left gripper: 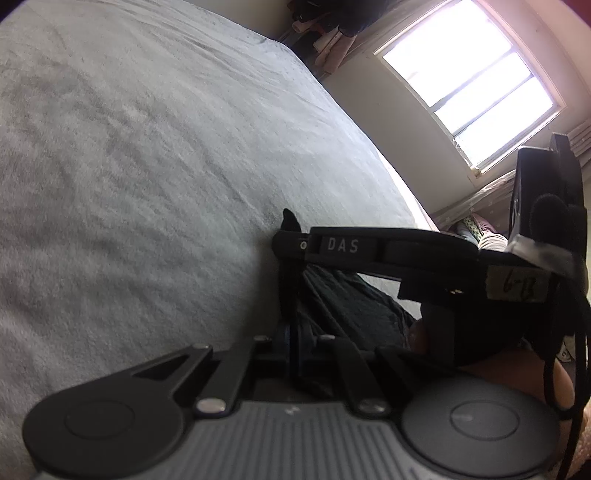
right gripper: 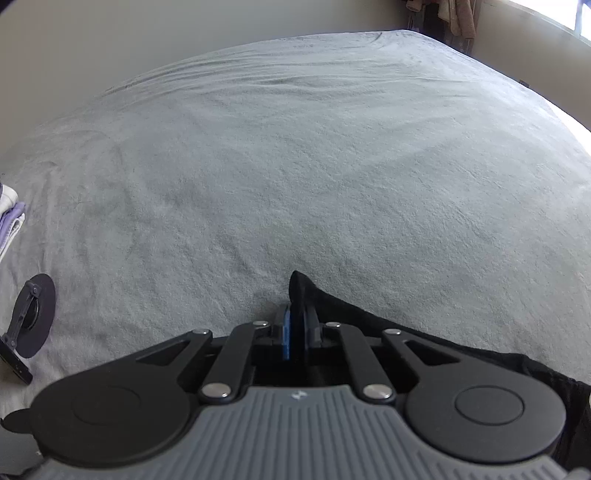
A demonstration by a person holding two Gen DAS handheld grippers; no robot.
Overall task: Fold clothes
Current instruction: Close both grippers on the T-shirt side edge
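Note:
A dark garment (left gripper: 351, 306) lies bunched at the near edge of the bed. In the left wrist view my left gripper (left gripper: 291, 288) is shut on a fold of it, and dark cloth hangs between and beside the fingers. The black body of the right hand-held tool (left gripper: 369, 251) crosses just above, very close. In the right wrist view my right gripper (right gripper: 297, 306) is shut on the black garment (right gripper: 406, 343). A pinched tip of cloth sticks up past the blue pads (right gripper: 285, 332), and the rest trails off to the right along the bed.
A grey blanket (right gripper: 295, 166) covers the whole bed. A folded white and lilac pile (right gripper: 9, 218) sits at the left edge, with a black disc-shaped part (right gripper: 33, 321) below it. A bright window (left gripper: 469, 85) and hanging clothes (left gripper: 332, 22) lie beyond the bed. A hand (left gripper: 491, 373) holds the right tool.

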